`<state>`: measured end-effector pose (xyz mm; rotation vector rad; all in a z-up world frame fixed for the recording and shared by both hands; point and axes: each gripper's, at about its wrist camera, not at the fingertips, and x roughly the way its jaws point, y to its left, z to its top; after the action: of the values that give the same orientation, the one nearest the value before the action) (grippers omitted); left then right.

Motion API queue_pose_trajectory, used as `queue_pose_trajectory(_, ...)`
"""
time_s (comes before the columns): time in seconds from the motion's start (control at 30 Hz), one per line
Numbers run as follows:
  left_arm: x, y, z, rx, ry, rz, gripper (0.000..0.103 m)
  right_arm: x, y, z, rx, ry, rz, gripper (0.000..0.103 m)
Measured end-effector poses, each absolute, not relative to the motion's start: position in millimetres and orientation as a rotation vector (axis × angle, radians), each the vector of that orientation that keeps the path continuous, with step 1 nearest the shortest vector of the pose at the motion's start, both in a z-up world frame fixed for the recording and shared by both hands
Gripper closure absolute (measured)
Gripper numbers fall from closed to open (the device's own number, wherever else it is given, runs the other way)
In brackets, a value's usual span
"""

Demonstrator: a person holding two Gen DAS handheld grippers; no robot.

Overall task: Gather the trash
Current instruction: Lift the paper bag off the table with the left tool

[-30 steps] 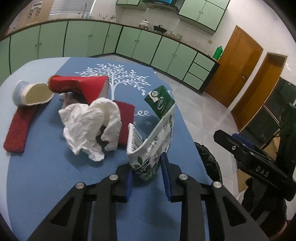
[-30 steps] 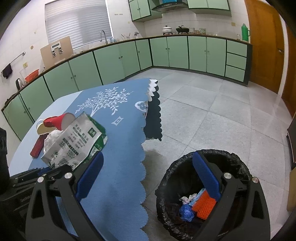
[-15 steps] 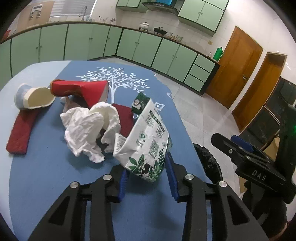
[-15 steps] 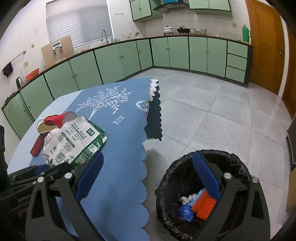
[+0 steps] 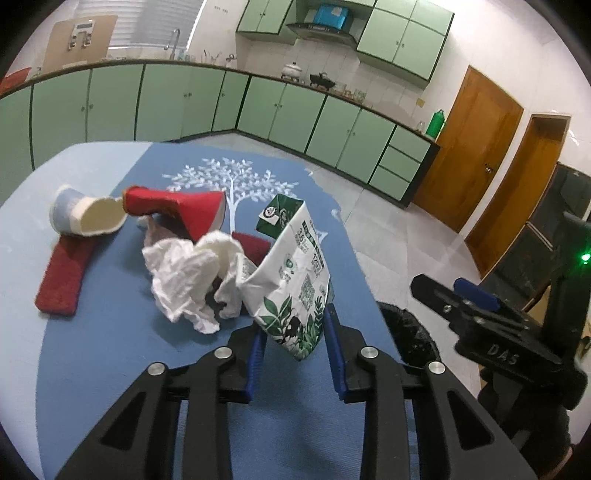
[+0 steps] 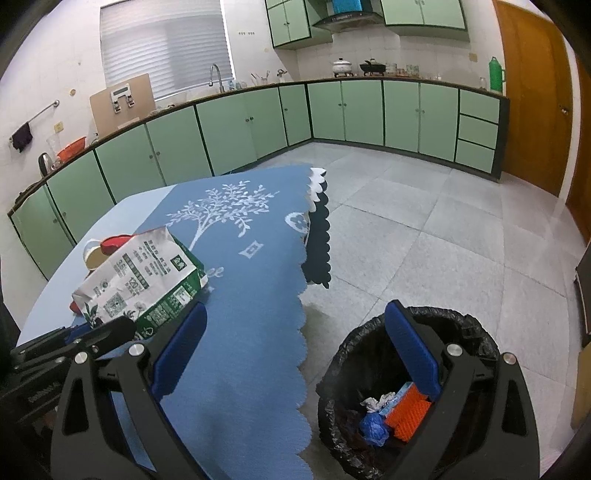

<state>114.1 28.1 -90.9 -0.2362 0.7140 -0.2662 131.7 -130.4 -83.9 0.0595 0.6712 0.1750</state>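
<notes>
The left tongs (image 5: 293, 345), jaws just narrowed, grip the creased, flattened milk carton (image 5: 291, 284), now lifted off the blue worktop (image 5: 110, 350) and tilted, apparently bound for the black-lined bin (image 6: 402, 398). Right tongs (image 6: 295, 354) hang open, empty. Crumpled tissue (image 5: 184, 277) remains.

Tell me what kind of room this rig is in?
A home kitchen, most likely: green cabinets run under a long counter, with a sink tap below the window, pots under a range hood, and a bag-lined trash bin beside the table.
</notes>
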Motion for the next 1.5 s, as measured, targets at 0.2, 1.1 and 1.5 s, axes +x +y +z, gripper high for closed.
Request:
queue_pose_trajectory(0.2, 108.0, 24.5, -93.6, -0.179, 0.741, -0.277, 0.072, 129.6, -127.4, -82.1, 0.050, 0.669, 0.177, 0.009)
queue_pose_trajectory(1.1, 117.6, 34.7, -103.6, -0.283, 0.772, -0.293, 0.081, 131.7, -123.9, -92.4, 0.038, 0.698, 0.180, 0.009)
queue_pose_trajectory(1.5, 101.8, 27.9, -87.2, -0.244, 0.701, -0.294, 0.083, 129.2, -119.5, -81.5, 0.030, 0.670, 0.193, 0.009)
